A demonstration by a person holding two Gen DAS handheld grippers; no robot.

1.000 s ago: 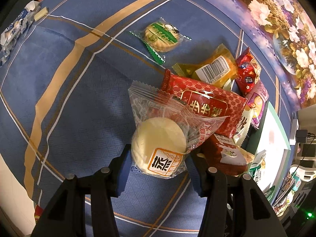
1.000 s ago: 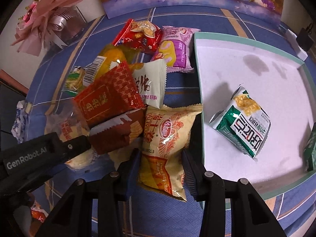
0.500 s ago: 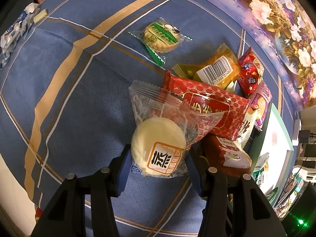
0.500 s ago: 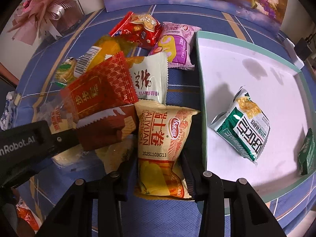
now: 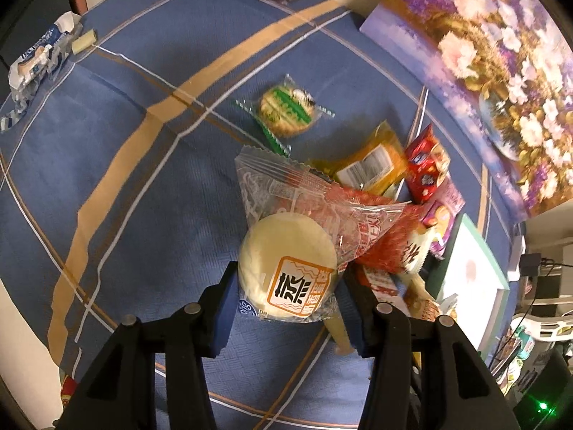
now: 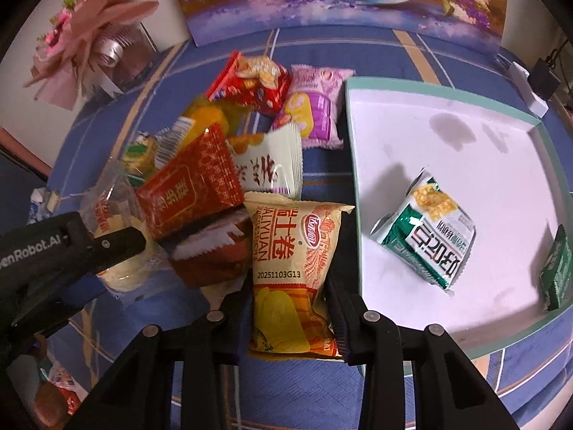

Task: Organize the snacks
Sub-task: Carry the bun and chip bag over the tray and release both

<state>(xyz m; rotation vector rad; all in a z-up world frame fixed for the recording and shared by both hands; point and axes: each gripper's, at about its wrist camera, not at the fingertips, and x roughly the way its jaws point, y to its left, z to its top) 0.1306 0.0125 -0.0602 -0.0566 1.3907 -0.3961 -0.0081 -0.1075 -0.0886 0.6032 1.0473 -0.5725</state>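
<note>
While most of the snacks are not yet sorted, the left hand-held gripper [image 5: 286,308] grips a clear-wrapped round steamed cake [image 5: 286,268] between its pads, and the right hand-held gripper [image 6: 292,308], jaws closing, has the yellow egg-roll packet [image 6: 286,268] pressed between its fingers. Just beyond them the pile lies on the blue checked surface [image 5: 125,179]: a red patterned packet [image 6: 189,190], a brown packet [image 6: 211,254] under it, a white packet [image 6: 272,165], then an orange wrapper [image 5: 372,165], a purple packet [image 6: 315,107] and a small red bag [image 6: 254,82], with a green-striped biscuit [image 5: 286,111] apart on the far side. Beside the pile, the white tray [image 6: 447,93] holds only a green-and-white packet [image 6: 426,236] and a dark green one [image 6: 557,268] at its edge. By this count two snacks are sorted, two are in hand, and about seven wait
</note>
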